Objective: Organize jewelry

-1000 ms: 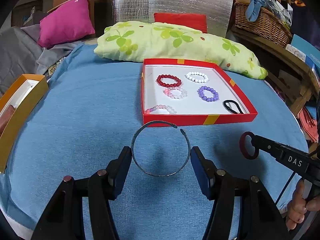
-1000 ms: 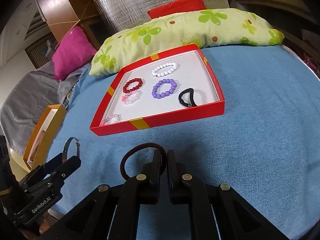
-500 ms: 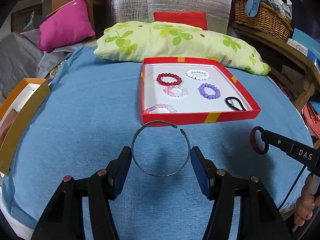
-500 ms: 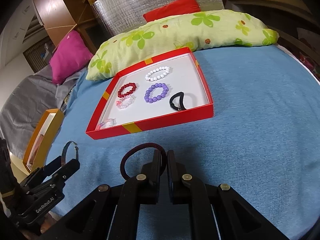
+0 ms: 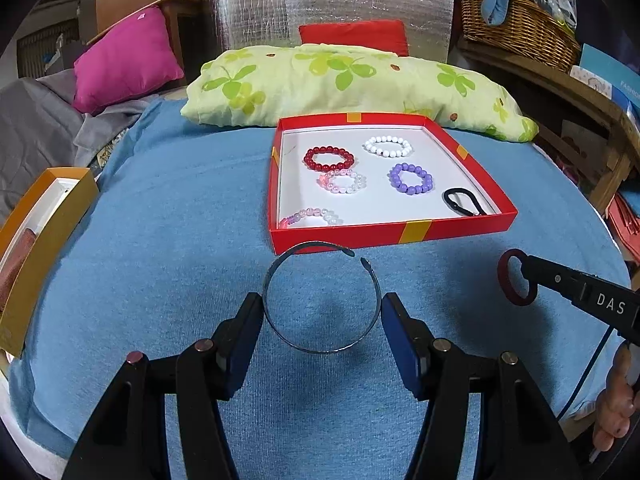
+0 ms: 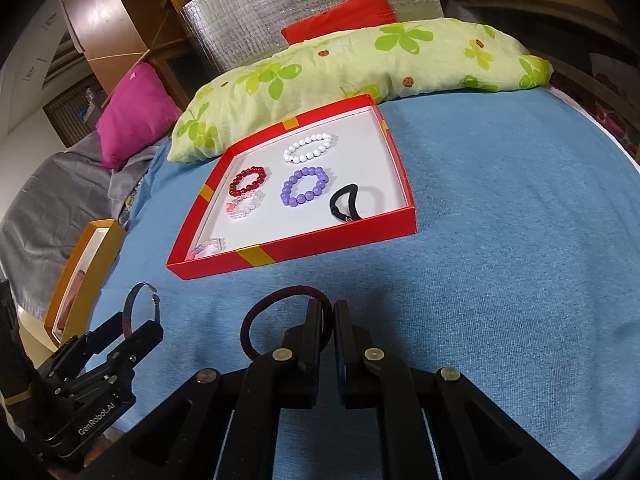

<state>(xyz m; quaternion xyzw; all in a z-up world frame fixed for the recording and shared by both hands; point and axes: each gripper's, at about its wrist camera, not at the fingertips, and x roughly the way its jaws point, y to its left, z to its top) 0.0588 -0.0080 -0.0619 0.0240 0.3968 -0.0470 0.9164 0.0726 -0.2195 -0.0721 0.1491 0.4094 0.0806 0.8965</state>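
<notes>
My left gripper (image 5: 322,314) is shut on a thin silver open bangle (image 5: 320,350) and holds it above the blue cloth, just in front of the red tray (image 5: 392,234). My right gripper (image 6: 328,312) is shut on a dark red hair tie (image 6: 260,312), to the right of the left one; it also shows in the left wrist view (image 5: 516,284). The tray holds a red (image 5: 329,158), a white (image 5: 387,146), a purple (image 5: 411,178) and two pink-clear bead bracelets (image 5: 343,181), plus a black hair tie (image 5: 464,202).
A green-patterned pillow (image 5: 352,84) lies behind the tray. An orange box (image 5: 40,248) stands at the left edge of the blue cloth (image 5: 172,220). A pink cushion (image 5: 124,60) and a wicker basket (image 5: 516,28) are at the back.
Both grippers have pulled back a little from the tray, each keeping its hold. The right gripper has drifted right in the left wrist view.
</notes>
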